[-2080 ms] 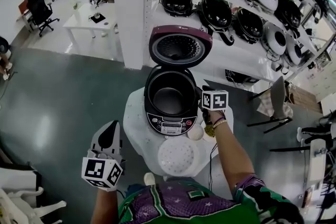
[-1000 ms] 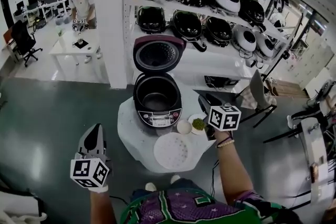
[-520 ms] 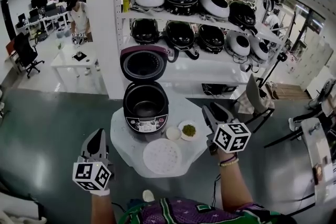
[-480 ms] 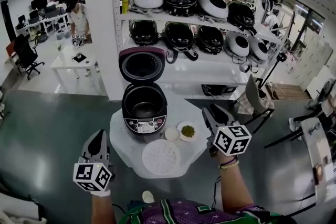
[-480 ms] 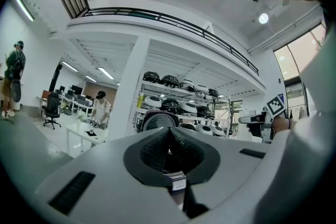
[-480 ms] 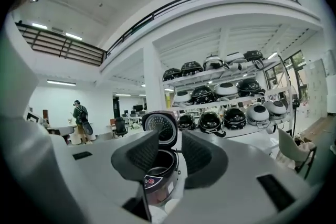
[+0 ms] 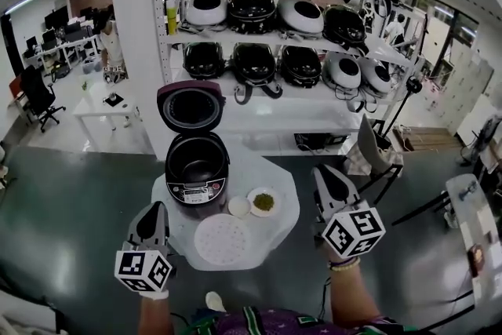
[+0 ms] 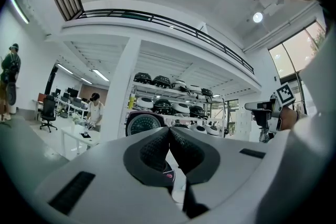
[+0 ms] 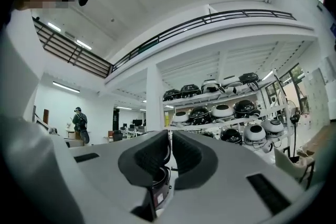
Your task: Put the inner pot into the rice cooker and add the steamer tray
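Black rice cooker sits mid-surface, maroon lid flipped up at the back, dark inner pot inside, opening up, panel facing me. The round, holey white steamer tray lies flat just in front on the white surface. Shelves of cookers stand behind. Left tongs are pinched shut and empty. Right tongs have just been closing, with a thin slit left and nothing in it.

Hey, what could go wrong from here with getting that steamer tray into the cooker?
The steamer tray lies flat near the front edge of the table, so a poor pinch might slide it off. The dish of green bits and small white bowl sit close by tray and rice cooker; lifting low might knock them.
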Demonstrator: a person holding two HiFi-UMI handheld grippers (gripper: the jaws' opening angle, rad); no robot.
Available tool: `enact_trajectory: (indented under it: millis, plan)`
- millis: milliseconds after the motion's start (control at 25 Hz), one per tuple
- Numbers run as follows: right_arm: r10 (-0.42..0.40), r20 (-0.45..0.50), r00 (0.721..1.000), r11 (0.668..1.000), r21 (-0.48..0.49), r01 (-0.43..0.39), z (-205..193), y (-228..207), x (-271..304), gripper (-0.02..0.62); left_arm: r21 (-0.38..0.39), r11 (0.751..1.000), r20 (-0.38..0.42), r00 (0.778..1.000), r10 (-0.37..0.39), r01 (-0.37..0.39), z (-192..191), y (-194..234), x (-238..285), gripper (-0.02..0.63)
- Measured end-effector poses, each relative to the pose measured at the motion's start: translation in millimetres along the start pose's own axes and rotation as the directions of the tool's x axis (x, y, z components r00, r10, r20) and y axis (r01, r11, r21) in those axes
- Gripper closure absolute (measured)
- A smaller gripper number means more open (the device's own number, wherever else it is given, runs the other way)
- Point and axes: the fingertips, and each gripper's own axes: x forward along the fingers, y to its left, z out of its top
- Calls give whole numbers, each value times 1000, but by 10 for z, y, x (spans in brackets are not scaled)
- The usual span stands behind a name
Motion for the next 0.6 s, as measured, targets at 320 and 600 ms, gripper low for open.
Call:
enact_trajectory:
  millis: [320,600]
  plan:
    - [75,15,997,997,-23,-74,88,15,-209,589,9,1000,12,1000,11,-11,-23,-272,-38,583]
    - [69,16,998,998,-10,-69,-14,10,-308,589,79,994,-20,997,-78,79,-121,-439,121,276]
